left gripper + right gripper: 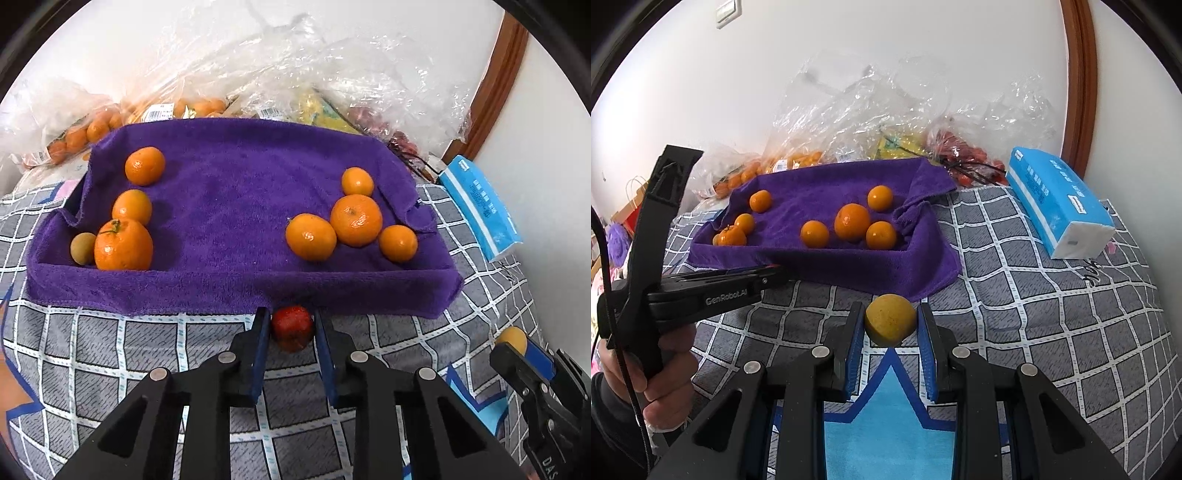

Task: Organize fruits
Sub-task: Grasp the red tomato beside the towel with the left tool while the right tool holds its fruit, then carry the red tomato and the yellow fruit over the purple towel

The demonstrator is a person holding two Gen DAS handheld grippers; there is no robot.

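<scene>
A purple towel-lined tray [236, 206] holds several oranges: a group at its left [123, 245] with a small tan fruit [82, 248], and a group at its right [355, 220]. My left gripper [290, 325] is shut on a small red fruit [291, 326] just before the tray's front edge. My right gripper [890, 321] is shut on a yellow round fruit [890, 319] in front of the tray [827, 258]. The right gripper with its fruit [512, 339] also shows at the right of the left wrist view. The left gripper's body [713, 288] shows at the left of the right wrist view.
Clear plastic bags [258, 74] with more oranges and red fruit lie behind the tray against a white wall. A blue tissue pack [1060, 206] lies at the right on the grey checked cloth [1034, 295]. A wooden frame [1078, 74] stands at the right.
</scene>
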